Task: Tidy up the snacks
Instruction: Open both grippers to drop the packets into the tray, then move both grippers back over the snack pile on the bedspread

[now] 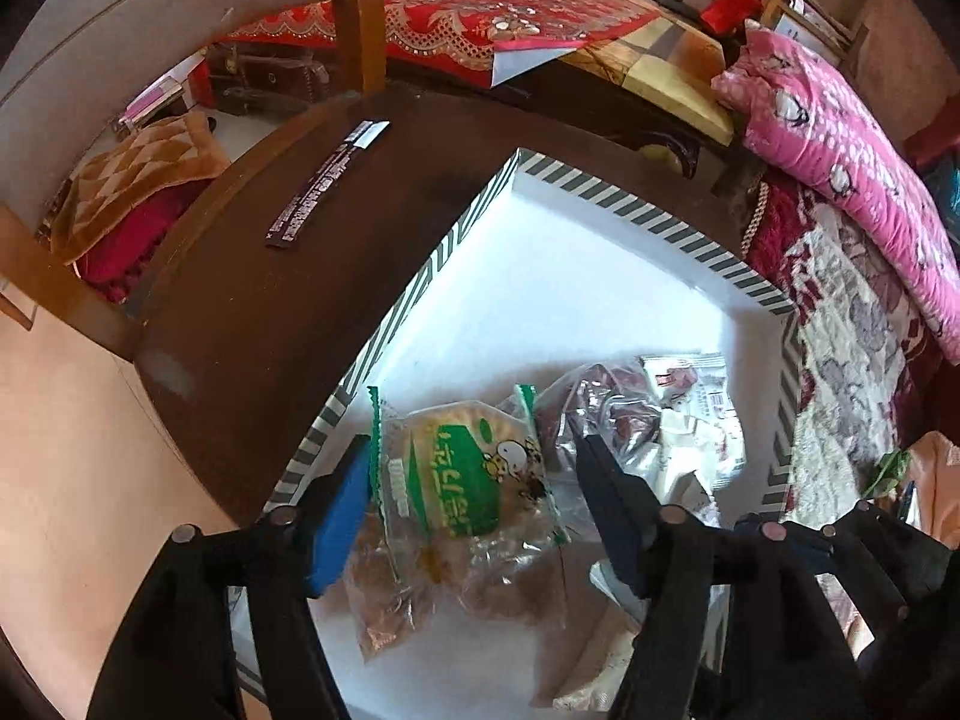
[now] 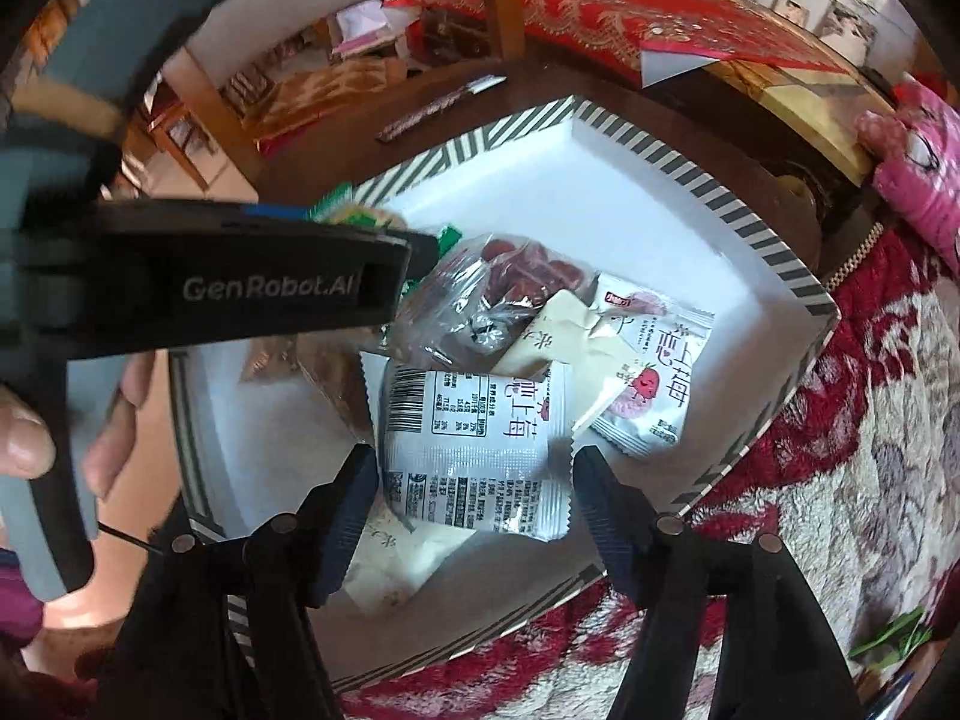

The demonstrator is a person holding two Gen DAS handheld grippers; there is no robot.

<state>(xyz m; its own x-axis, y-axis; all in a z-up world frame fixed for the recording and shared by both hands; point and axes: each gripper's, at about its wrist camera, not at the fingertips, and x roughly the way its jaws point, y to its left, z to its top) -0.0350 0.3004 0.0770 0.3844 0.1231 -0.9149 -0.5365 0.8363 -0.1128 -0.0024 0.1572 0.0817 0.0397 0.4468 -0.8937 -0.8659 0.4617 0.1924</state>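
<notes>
Both claws hang over the striped-rim box (image 1: pixel 600 192) on the dark tabletop (image 1: pixel 252 276), so the placing step looks just finished. The left claw (image 1: pixel 474 480) stands released around a green-labelled cracker packet (image 1: pixel 462 480); the right claw (image 2: pixel 474 480) stands released around a white barcode sachet (image 2: pixel 474 444). Both packets lie inside the box among other snacks. Next, each claw probably needs to lift clear without snagging wrappers.

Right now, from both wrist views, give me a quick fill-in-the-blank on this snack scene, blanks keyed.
1. The snacks lie in a white box with a ____ rim.
2. The wrapper between the left hand-held gripper fingers is printed in ____.
3. The packet between the right hand-held gripper fingers shows a ____ by its top left corner.

Missing: striped; green; barcode
</notes>
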